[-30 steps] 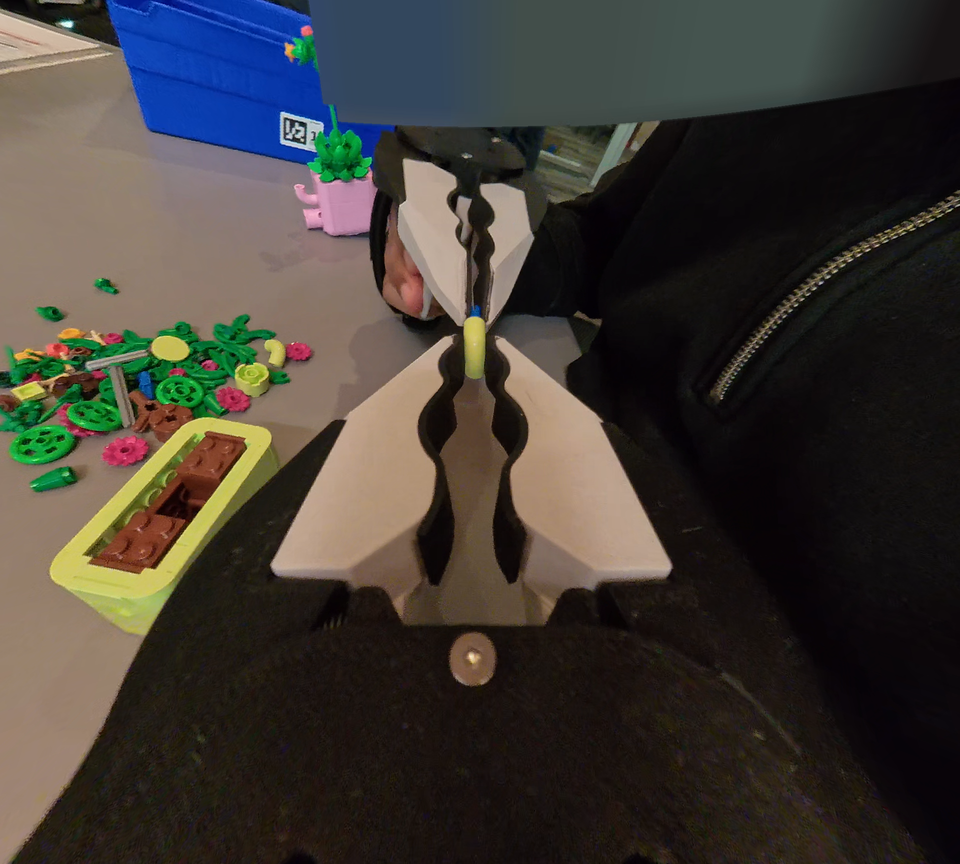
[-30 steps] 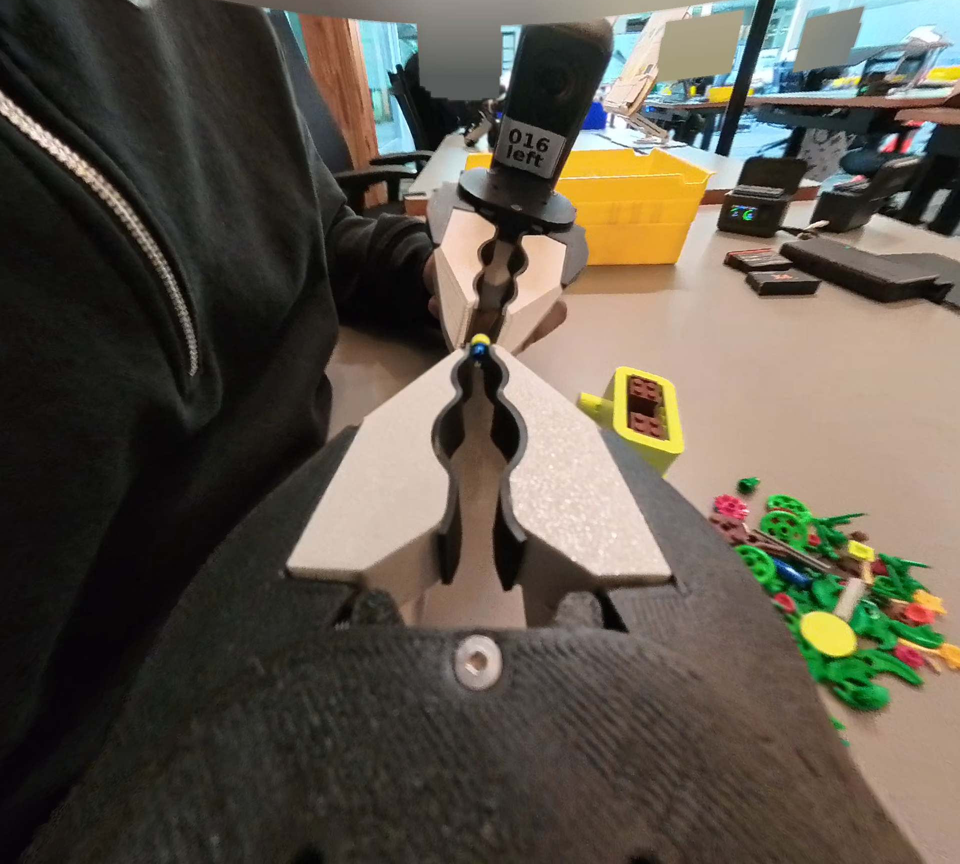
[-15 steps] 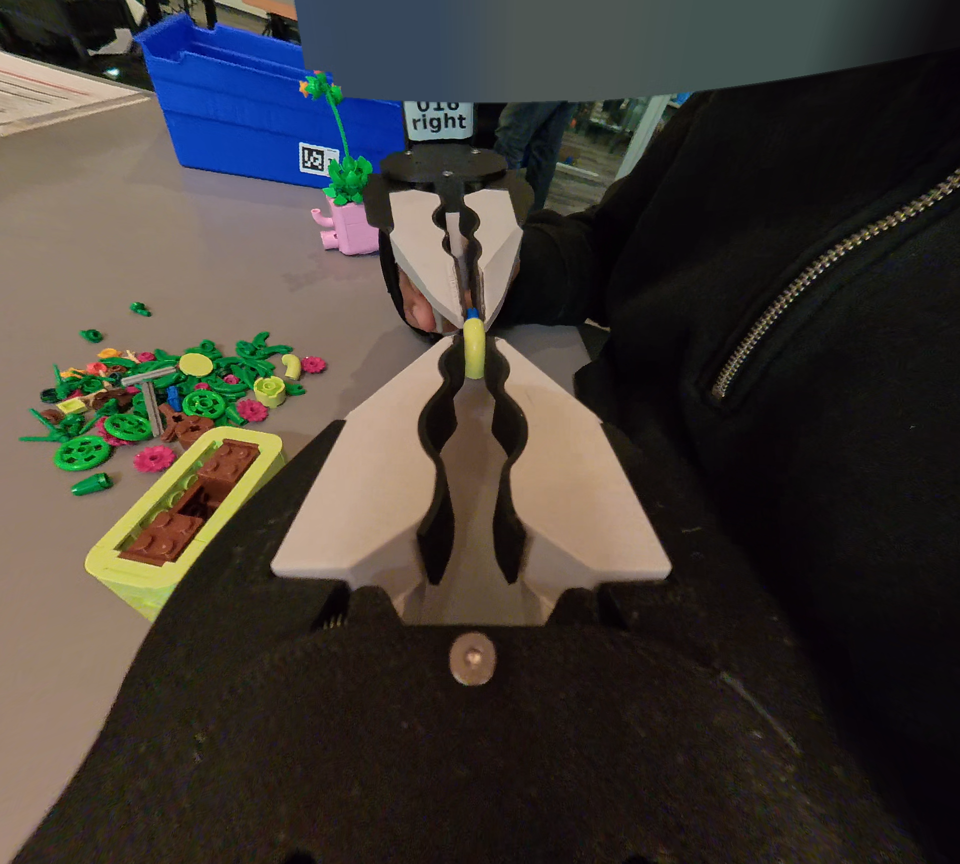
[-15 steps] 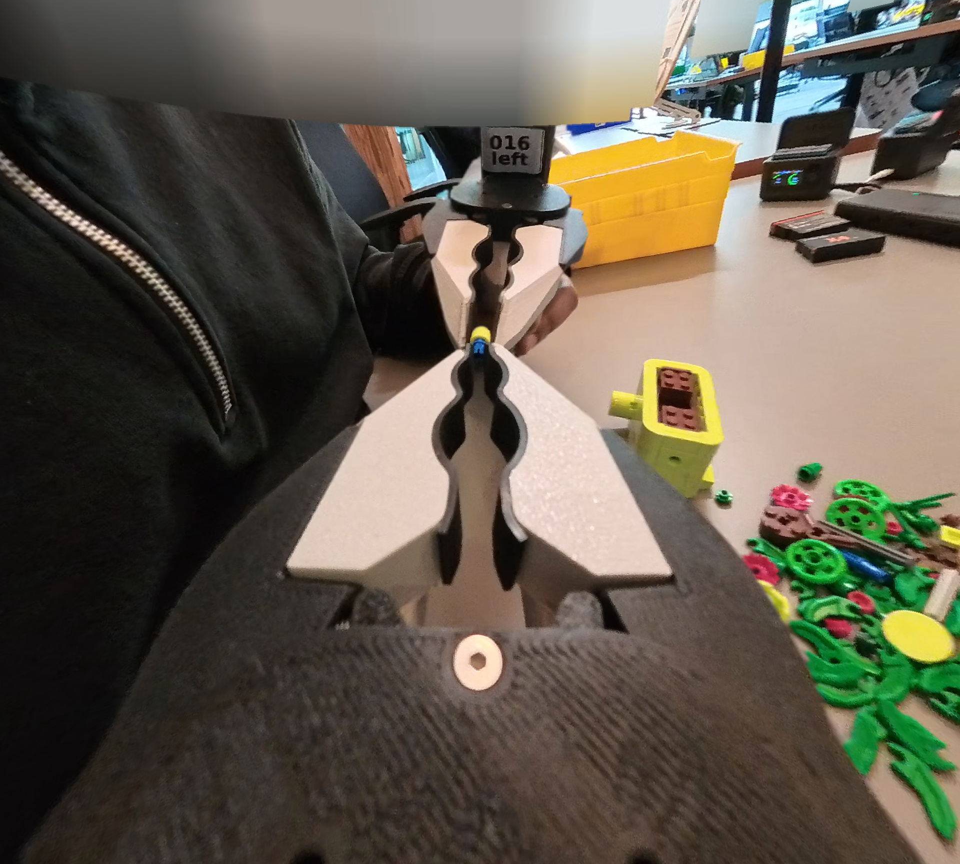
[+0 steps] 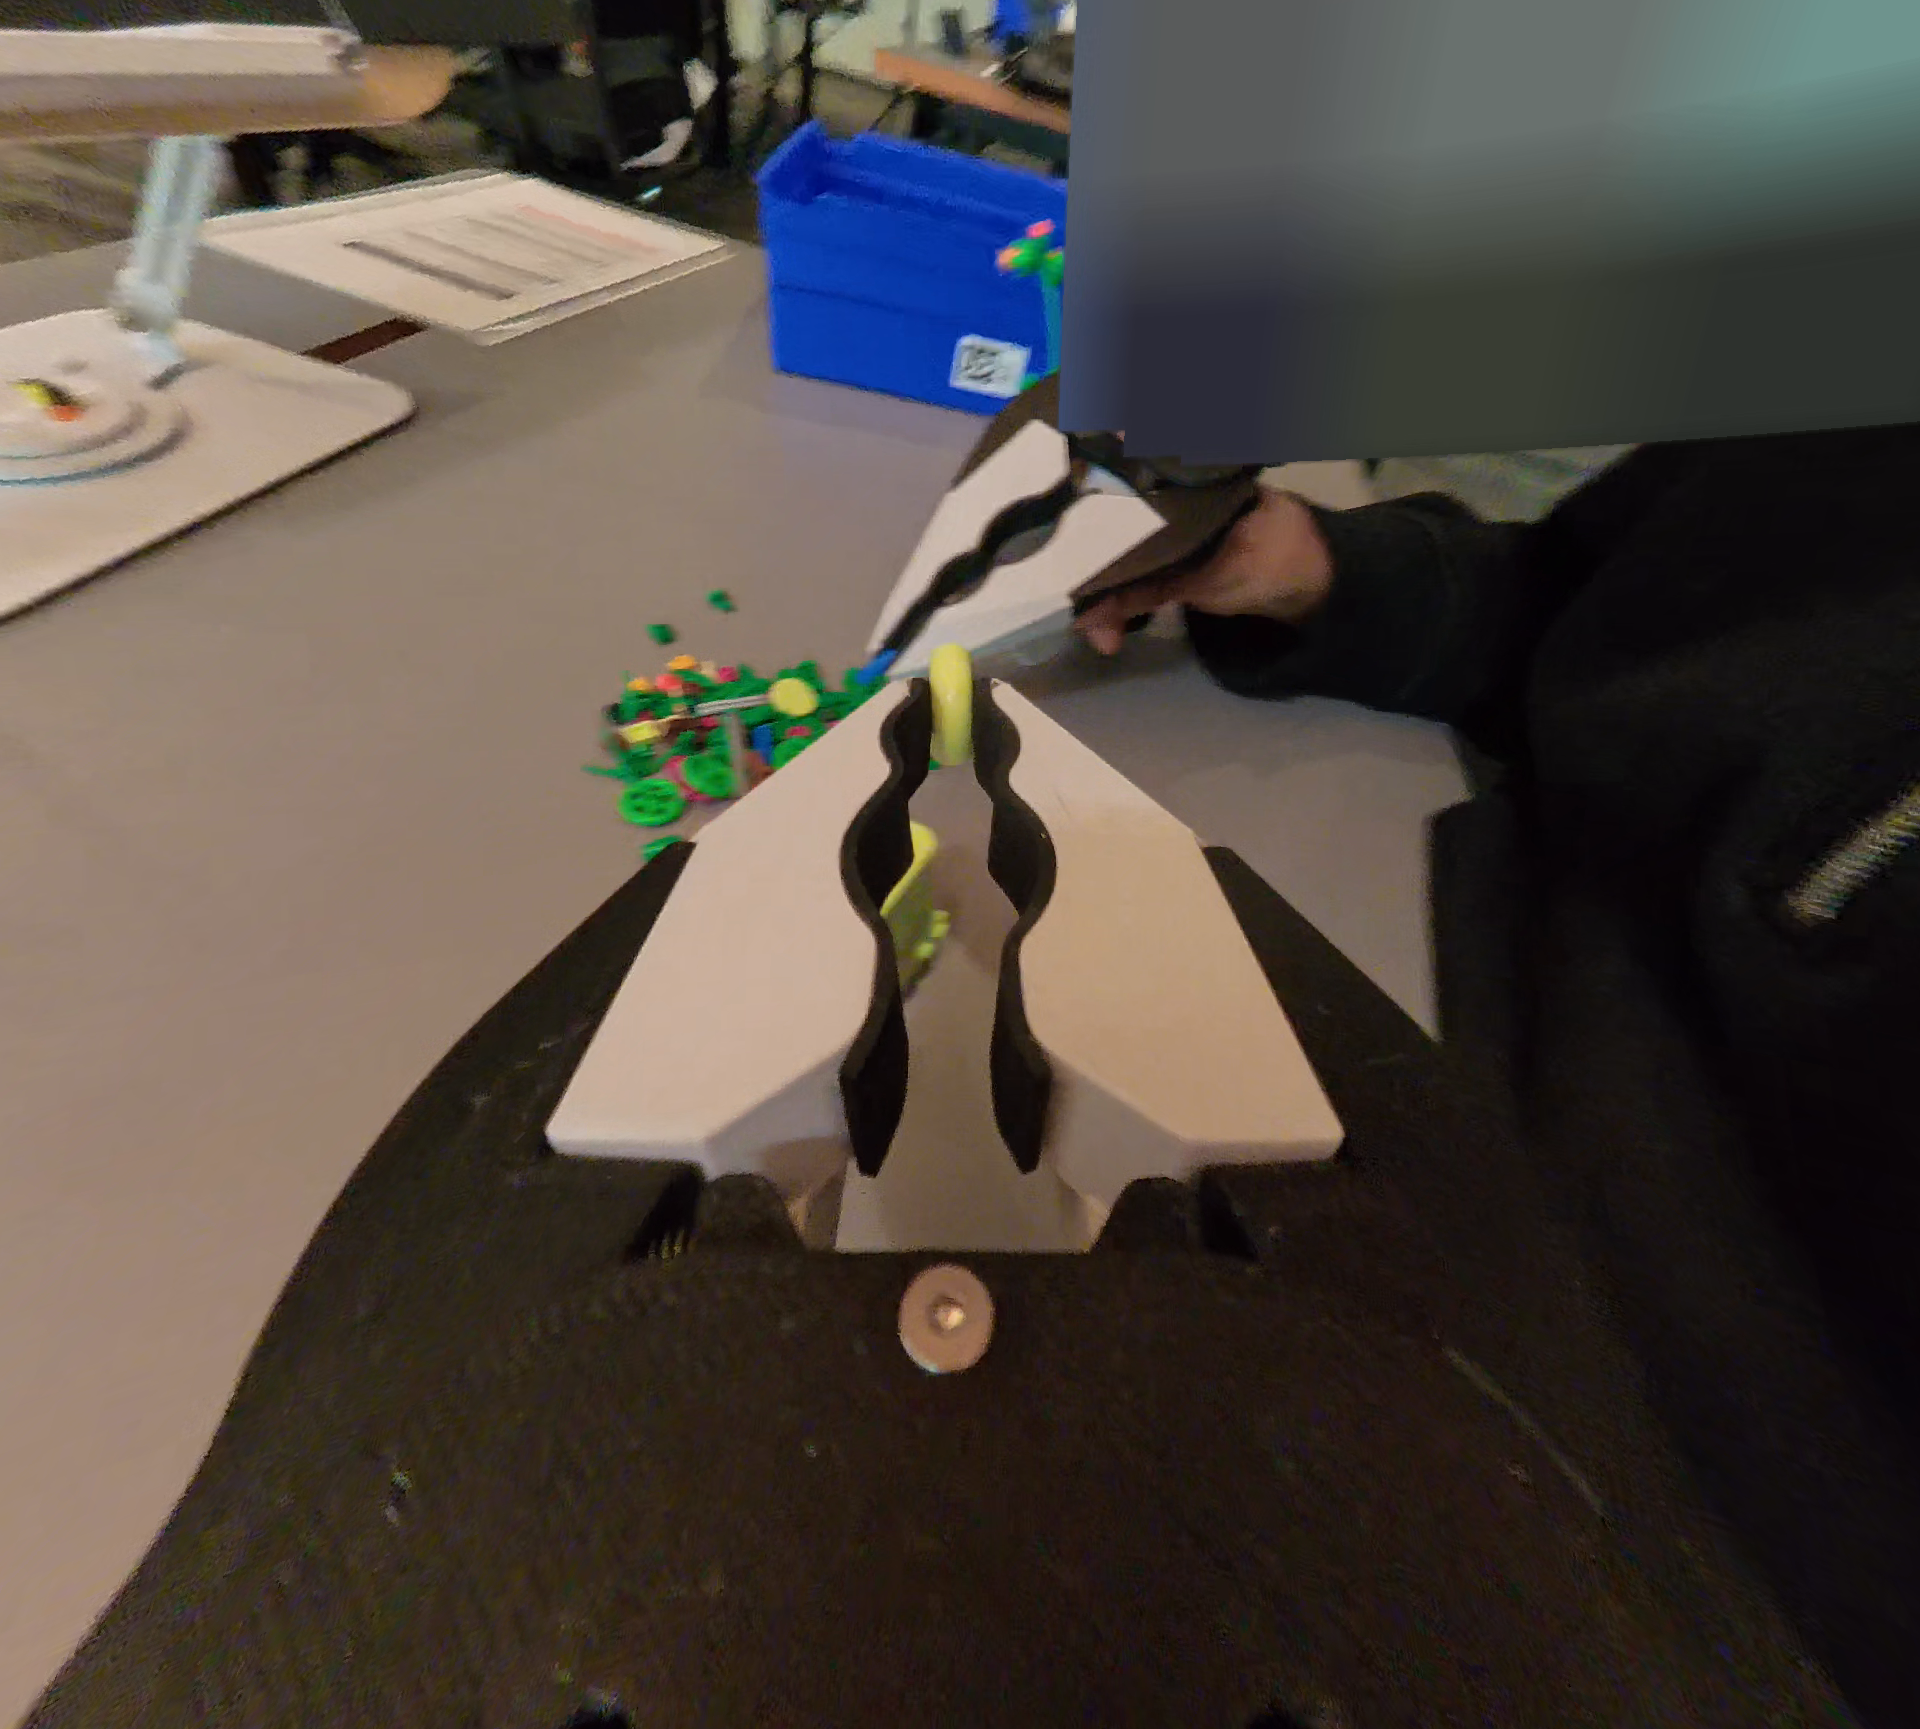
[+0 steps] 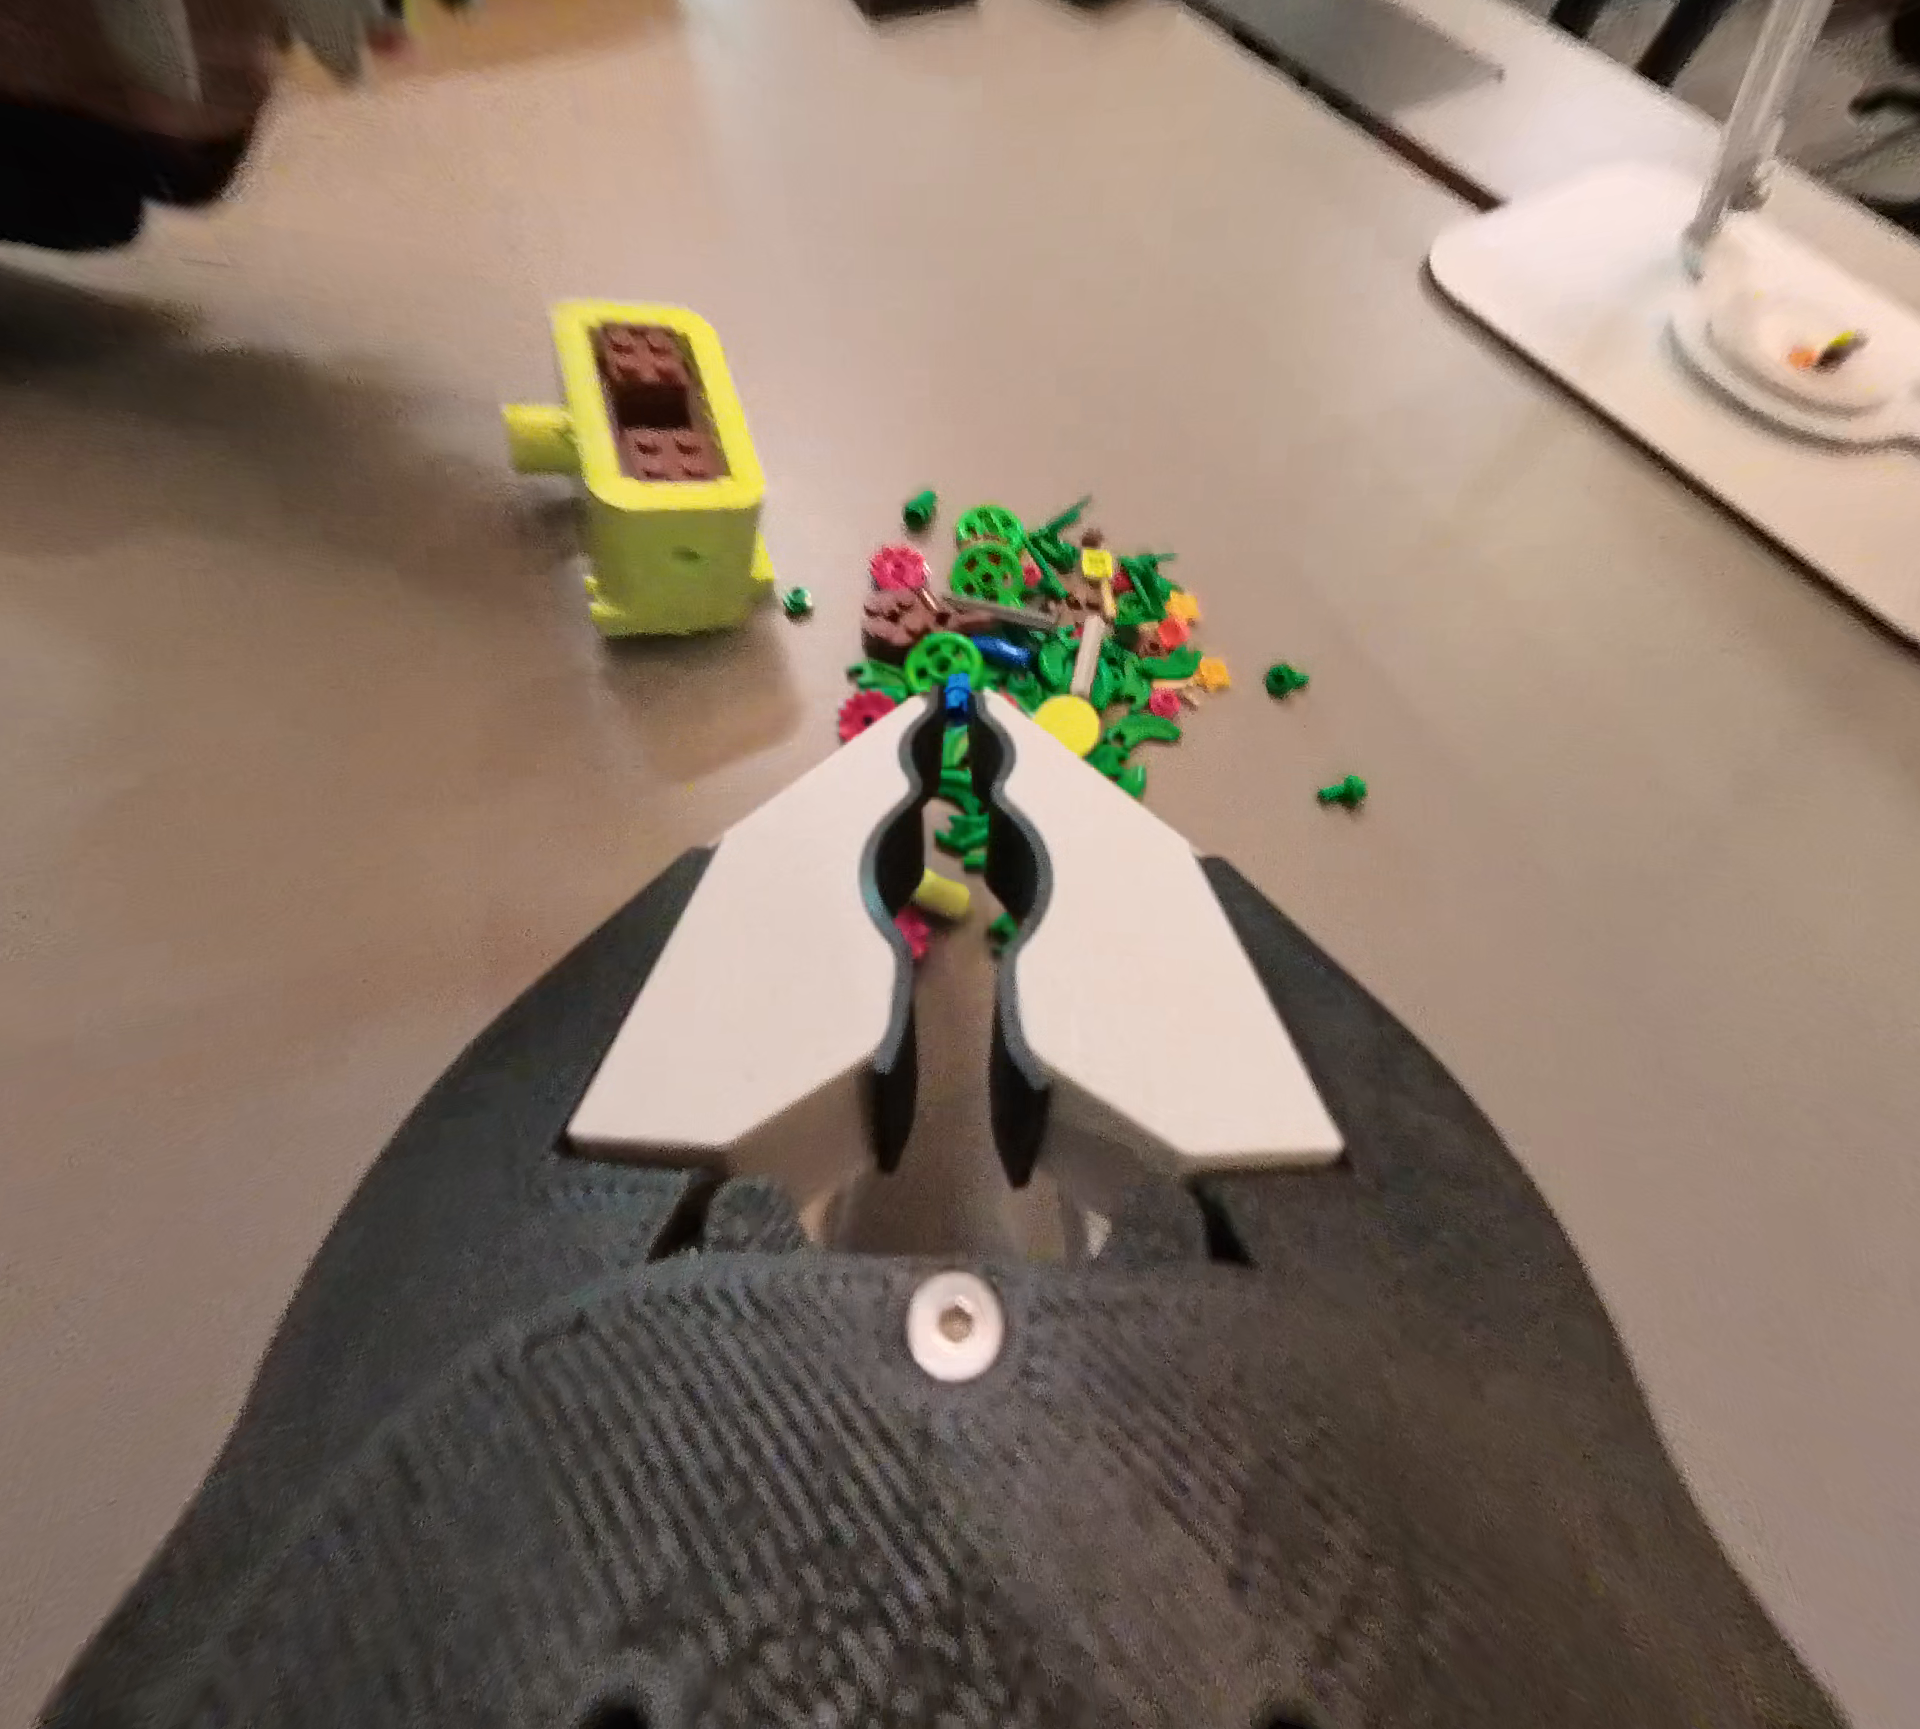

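Yellow-green plastic fills my left gripper (image 5: 948, 692): a small ring (image 5: 950, 705), clamped edge-on between the fingertips at frame centre. Only the left wrist view shows my right gripper (image 5: 883, 653) slanting in from the right just beyond it, a blue bin (image 5: 883, 266) with a square code sticker at upper centre, and a printed sheet (image 5: 468, 251), too blurred to read. Grey table (image 5: 364, 640) lies open to the left.

From the right wrist view, my right gripper (image 6: 956, 705) pinches a tiny blue piece (image 6: 956, 697) over the loose pile of bricks (image 6: 1049, 640). A lime planter block (image 6: 665, 474) with brown bricks stands left of the pile, apart from it. At right, a white stand base (image 6: 1621, 308) reaches the table edge.
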Demonstrator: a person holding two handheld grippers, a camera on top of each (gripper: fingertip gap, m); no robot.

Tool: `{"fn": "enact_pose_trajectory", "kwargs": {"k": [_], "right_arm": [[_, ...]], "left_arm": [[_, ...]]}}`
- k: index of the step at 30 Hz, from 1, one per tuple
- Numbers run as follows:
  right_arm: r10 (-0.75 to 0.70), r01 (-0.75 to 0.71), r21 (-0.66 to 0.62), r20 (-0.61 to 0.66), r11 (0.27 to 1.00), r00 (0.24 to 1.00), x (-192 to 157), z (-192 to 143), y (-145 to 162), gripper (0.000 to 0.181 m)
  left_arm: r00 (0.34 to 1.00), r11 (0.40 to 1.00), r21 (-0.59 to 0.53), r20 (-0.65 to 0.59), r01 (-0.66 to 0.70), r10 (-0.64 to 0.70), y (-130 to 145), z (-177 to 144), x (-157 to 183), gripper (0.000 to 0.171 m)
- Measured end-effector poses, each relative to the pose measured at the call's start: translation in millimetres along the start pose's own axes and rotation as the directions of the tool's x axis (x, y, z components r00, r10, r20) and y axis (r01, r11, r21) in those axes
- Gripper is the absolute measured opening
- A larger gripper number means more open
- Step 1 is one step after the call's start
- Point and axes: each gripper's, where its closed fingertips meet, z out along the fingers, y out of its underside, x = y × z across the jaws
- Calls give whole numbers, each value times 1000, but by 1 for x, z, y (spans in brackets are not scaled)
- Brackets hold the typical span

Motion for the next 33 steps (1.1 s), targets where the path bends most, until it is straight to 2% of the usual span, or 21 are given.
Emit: {"fn": "enact_pose_trajectory", "kwargs": {"k": [3,5,9,12,18,21,24,27,31,33], "right_arm": [[20,-21,-57,-20,998,1000,7,9,11,2],[36,-38,-81,-27,996,999,11,13,14,2],[54,-57,-120,-22,991,998,12,17,19,5],[68,-72,-96,-45,993,997,16,13,16,7],[57,-59,-26,-53,998,997,16,1,5,18],[30,-30,-2,-59,1000,998,13,-3,-2,20],[-20,20,0,-91,1000,996,15,-7,-4,20],[-64,65,1,-125,998,990,17,-10,-6,20],[-80,83,22,-119,996,990,14,-11,-10,22],[-71,75,51,-72,996,995,6,-11,-14,26]], "left_arm": [[985,991,-103,137,-90,103,-8,9,-23,4],[969,973,-208,199,-101,144,-9,22,-42,4],[983,915,-398,130,-68,129,8,60,-62,4],[993,843,-537,75,-39,94,32,81,-71,4],[997,783,-621,36,-27,63,55,104,-77,4],[998,762,-647,32,-21,55,64,107,-80,6],[997,772,-635,40,-22,62,60,106,-81,12],[996,807,-590,68,-8,59,47,97,-83,13],[989,882,-471,126,-6,74,22,69,-86,15],[992,911,-408,73,-65,103,16,53,-74,26]]}}
